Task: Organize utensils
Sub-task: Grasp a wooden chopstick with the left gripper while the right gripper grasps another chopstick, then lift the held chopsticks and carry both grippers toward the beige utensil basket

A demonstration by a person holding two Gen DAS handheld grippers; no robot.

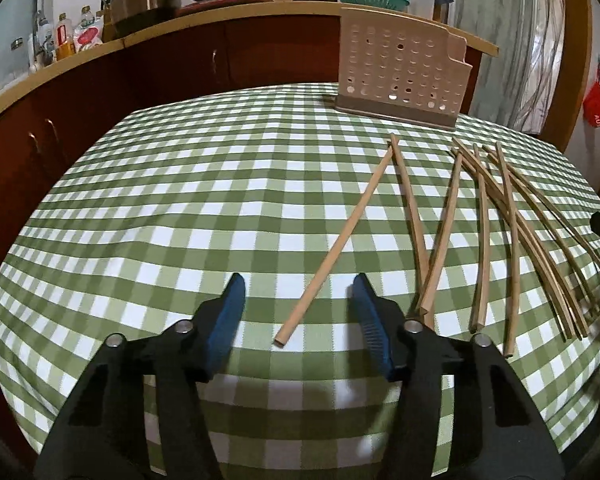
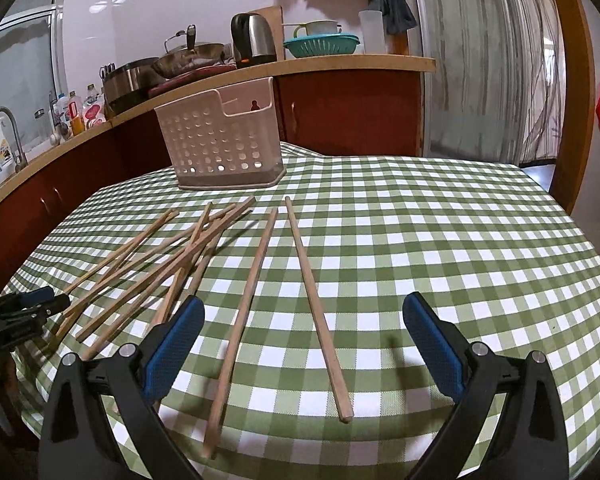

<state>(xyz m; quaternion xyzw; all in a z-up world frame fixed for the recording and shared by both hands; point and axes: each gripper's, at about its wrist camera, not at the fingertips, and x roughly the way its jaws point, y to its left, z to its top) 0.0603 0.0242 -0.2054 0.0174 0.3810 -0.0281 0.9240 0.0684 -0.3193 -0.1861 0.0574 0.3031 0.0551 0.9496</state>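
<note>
Two claws hover spread and empty over chopsticks on the checked bench [image 1: 180, 184]. At left, the left claw [image 1: 298, 320] faces a lone chopstick [image 1: 336, 246] whose near end lies between its fingers, shaft running toward 1 o'clock, the perforated holder [image 1: 400, 72] beyond. At right, the right claw [image 2: 304, 344] straddles two chopsticks [image 2: 316, 312] running roughly 6 to 12; it looks better aligned for a pickup.

Open left tool [image 1: 298, 296] above chopstick [image 1: 336, 246]
</note>
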